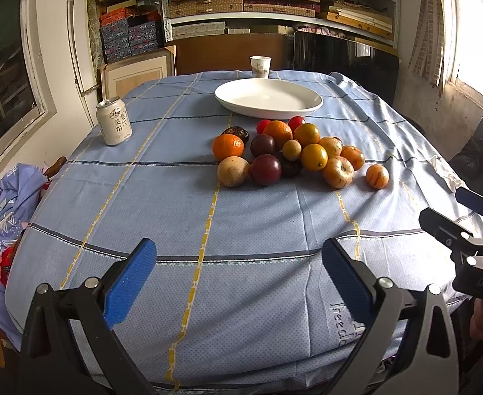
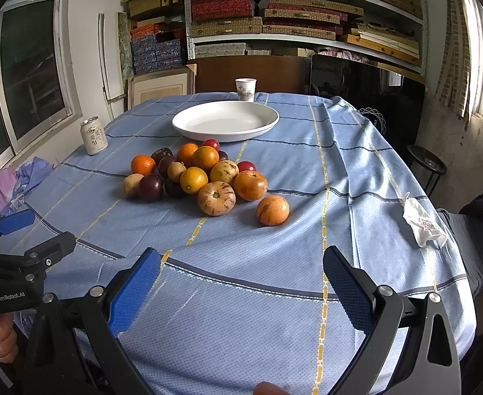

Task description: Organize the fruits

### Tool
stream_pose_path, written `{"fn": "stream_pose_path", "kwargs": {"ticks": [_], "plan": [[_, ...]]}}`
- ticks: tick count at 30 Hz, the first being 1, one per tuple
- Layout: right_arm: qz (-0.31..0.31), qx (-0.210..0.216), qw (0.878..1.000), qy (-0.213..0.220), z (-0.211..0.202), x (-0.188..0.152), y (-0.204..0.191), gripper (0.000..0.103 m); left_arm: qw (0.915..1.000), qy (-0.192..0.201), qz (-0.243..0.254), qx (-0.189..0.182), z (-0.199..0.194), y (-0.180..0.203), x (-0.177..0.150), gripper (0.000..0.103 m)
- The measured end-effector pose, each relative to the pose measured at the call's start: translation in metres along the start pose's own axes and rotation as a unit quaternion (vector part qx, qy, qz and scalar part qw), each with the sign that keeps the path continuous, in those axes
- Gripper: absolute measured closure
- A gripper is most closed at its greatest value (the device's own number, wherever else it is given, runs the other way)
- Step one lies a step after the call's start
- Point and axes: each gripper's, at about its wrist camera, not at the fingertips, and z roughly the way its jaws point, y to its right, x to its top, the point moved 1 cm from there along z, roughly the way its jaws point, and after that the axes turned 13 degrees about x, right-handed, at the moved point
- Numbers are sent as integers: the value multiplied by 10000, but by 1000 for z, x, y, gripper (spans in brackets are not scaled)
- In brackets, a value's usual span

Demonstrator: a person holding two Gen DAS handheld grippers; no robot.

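Note:
A pile of several fruits (image 1: 294, 151) (image 2: 202, 174) lies mid-table: oranges, dark plums, small red ones, striped yellow-orange ones. One striped fruit (image 1: 377, 176) (image 2: 272, 210) sits apart at the pile's right. Behind the pile stands an empty white plate (image 1: 267, 98) (image 2: 225, 121). My left gripper (image 1: 240, 263) hovers open over the near cloth, well short of the fruit, with nothing between its blue pads. My right gripper (image 2: 241, 273) is likewise open and empty near the front edge. Each gripper shows at the side of the other's view.
A drink can (image 1: 114, 121) (image 2: 93, 135) stands at the table's left edge. A paper cup (image 1: 260, 66) (image 2: 245, 89) sits behind the plate. A crumpled wrapper (image 2: 422, 225) lies at the right edge. Blue checked tablecloth (image 1: 208, 217) covers the table; shelves of boxes stand behind.

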Motion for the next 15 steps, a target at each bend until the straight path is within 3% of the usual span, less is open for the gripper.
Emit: {"fn": "stream_pose_path", "kwargs": {"ticks": [15], "plan": [[-25,34,10000,-20,0,-2,-6,4,10000,-29,5,5,1,0,-3,4]]}}
